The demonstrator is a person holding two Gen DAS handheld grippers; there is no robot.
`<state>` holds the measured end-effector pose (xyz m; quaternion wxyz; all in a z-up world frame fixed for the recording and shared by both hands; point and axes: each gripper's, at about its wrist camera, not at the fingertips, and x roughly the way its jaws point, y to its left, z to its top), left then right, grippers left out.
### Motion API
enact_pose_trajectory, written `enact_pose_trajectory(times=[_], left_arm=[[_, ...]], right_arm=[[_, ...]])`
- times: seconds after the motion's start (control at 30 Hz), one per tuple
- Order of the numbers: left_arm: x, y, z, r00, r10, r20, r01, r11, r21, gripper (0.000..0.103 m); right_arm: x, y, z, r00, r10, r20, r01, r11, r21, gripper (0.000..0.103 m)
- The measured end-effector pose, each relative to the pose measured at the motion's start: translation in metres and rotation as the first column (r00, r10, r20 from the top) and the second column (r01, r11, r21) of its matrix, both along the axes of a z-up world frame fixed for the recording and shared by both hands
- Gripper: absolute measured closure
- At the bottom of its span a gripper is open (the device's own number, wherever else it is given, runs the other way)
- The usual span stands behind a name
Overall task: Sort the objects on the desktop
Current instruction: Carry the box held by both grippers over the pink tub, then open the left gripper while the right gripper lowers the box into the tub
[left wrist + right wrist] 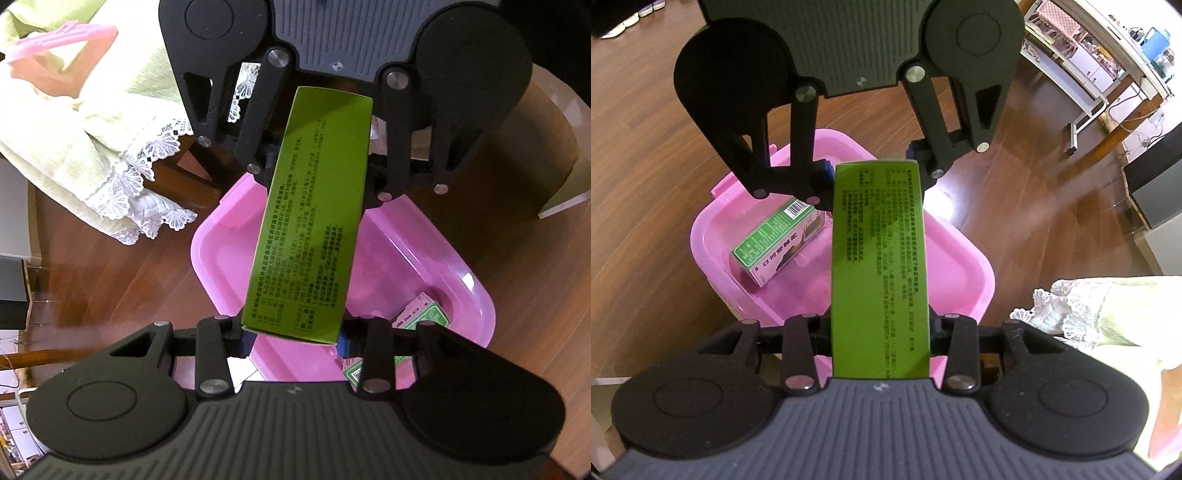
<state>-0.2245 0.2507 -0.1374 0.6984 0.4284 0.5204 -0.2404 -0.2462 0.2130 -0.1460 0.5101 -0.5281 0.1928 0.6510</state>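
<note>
A long lime-green box printed with black text hangs lengthwise over a pink plastic bin, gripped at both ends. My left gripper is shut on its near end in the left wrist view, and my right gripper clamps the far end. In the right wrist view, the green box runs from my right gripper up to the left gripper. A small green-and-white carton lies inside the bin, also showing as the carton.
The bin stands on a brown wooden floor. A pale yellow-green cloth with lace trim lies beside it, also the cloth. A pink hanger rests on it. A white-framed table and a dark cabinet stand farther off.
</note>
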Motion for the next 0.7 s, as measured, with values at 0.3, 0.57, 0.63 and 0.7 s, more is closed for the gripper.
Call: enact_pose_trajectory(times=[0.3, 0.57, 0.63, 0.7], left_arm=[[0.002, 0.009, -0.013, 1.000, 0.005, -0.017, -0.005, 0.999, -0.032, 0.058], [0.003, 0.014, -0.022, 1.000, 0.012, -0.026, -0.013, 0.999, -0.044, 0.058], [0.003, 0.017, -0.024, 0.999, 0.024, -0.027, -0.025, 0.999, -0.047, 0.057], [0.008, 0.023, -0.029, 0.999, 0.038, -0.028, -0.039, 0.998, -0.052, 0.056]], right_arm=[[-0.003, 0.005, -0.010, 1.000, 0.022, -0.019, -0.021, 1.000, 0.004, 0.068], [-0.006, 0.007, -0.016, 0.999, 0.039, -0.032, -0.039, 0.999, 0.011, 0.068], [-0.006, 0.008, -0.017, 0.998, 0.035, -0.043, -0.034, 0.999, 0.012, 0.068], [-0.004, 0.012, -0.017, 0.998, 0.024, -0.066, -0.024, 1.000, 0.009, 0.068]])
